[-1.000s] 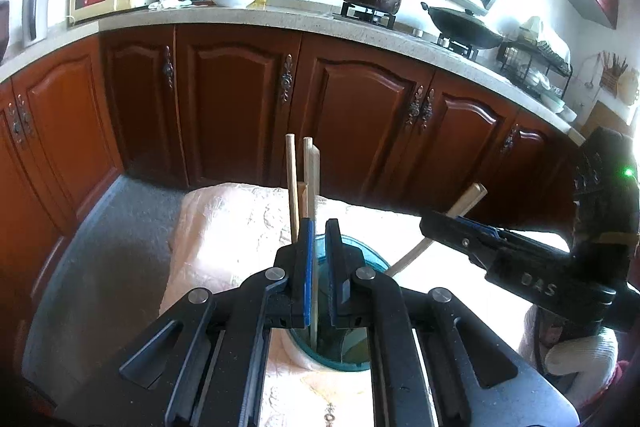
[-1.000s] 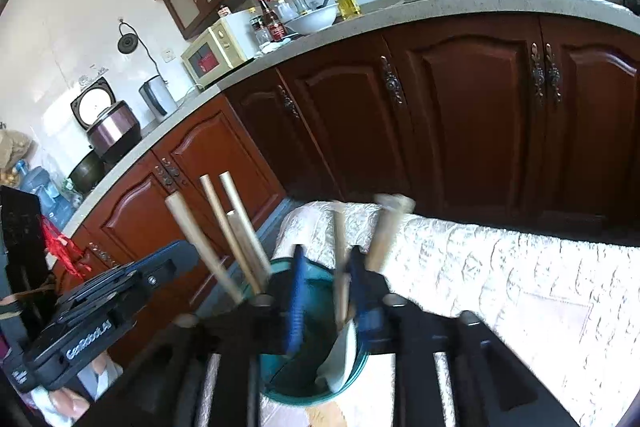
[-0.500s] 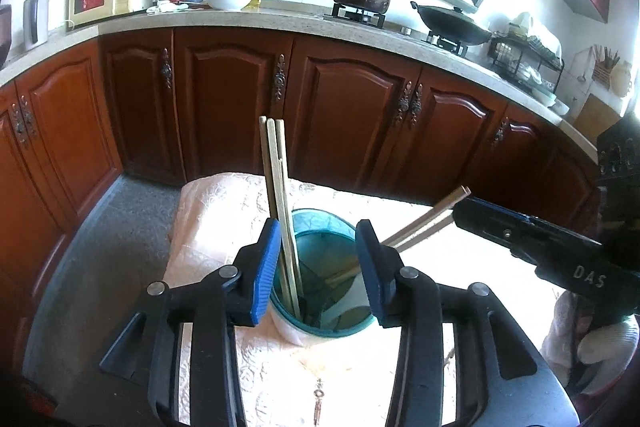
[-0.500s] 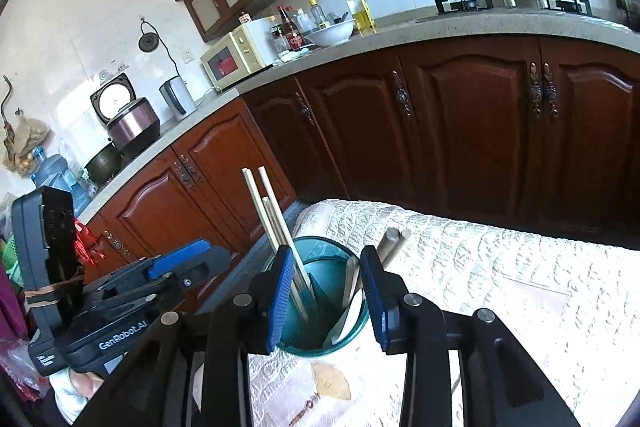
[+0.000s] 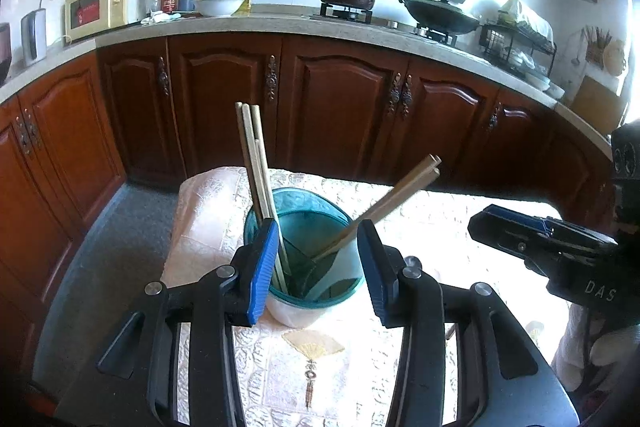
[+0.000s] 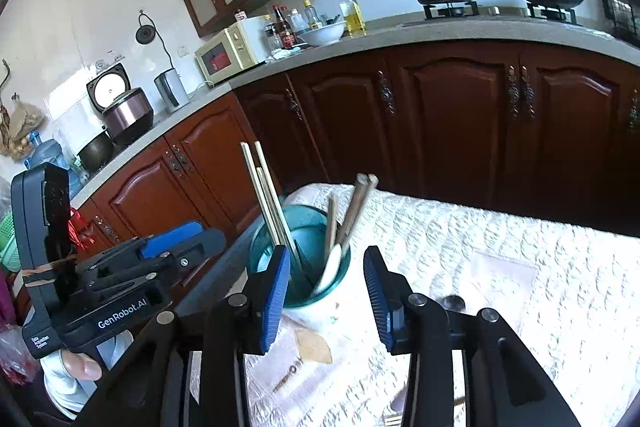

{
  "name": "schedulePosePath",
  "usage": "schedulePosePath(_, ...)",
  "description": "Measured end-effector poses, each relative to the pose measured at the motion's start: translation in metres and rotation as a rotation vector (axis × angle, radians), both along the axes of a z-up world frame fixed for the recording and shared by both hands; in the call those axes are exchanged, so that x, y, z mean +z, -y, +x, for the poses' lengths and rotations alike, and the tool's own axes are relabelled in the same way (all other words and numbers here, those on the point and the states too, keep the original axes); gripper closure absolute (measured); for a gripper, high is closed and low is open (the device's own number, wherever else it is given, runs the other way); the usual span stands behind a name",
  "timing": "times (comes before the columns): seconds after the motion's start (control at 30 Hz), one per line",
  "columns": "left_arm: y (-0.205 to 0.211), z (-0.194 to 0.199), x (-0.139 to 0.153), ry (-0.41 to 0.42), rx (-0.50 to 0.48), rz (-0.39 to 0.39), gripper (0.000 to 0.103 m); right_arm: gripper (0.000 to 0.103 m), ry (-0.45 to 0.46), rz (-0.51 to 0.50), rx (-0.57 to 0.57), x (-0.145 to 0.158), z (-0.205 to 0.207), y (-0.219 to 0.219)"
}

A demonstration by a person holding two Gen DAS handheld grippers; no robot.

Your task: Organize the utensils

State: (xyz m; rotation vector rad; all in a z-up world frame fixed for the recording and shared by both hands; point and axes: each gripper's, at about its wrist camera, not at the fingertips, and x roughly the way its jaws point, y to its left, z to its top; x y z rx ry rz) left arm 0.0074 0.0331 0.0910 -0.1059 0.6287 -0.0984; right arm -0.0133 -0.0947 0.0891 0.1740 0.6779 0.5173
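Beside the teal holder point(image 5: 304, 247), your left gripper point(image 5: 318, 263) and right gripper point(image 6: 326, 283) gape wide, holding nothing; nudging its rim could topple the leaning chopsticks point(image 5: 254, 163).

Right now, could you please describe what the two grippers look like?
Both are matte black plastic with silver bolts and ribbed blue pads on the fingers. The left gripper carries white "GenRobot.AI" lettering; the right gripper shows "DAS". White gloves cover the hands holding them.
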Motion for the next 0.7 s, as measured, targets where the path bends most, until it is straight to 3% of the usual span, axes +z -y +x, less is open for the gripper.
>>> schedulePosePath(0.43, 0.025, -0.014, -0.02, -0.042, -0.056, 0.024, 0.063, 0.065, -0.089, -0.035, -0.07, -0.036, -0.023, 0.046)
schedulePosePath(0.57, 0.028, -0.014, -0.041, -0.105, -0.072, 0.002, 0.063, 0.065, -0.192, -0.036, -0.122, -0.072, -0.027, 0.074)
schedulePosePath(0.7, 0.033, -0.01, -0.066, -0.183, -0.09, -0.027, 0.063, 0.065, -0.362, -0.009, -0.197, -0.126, -0.025, 0.103)
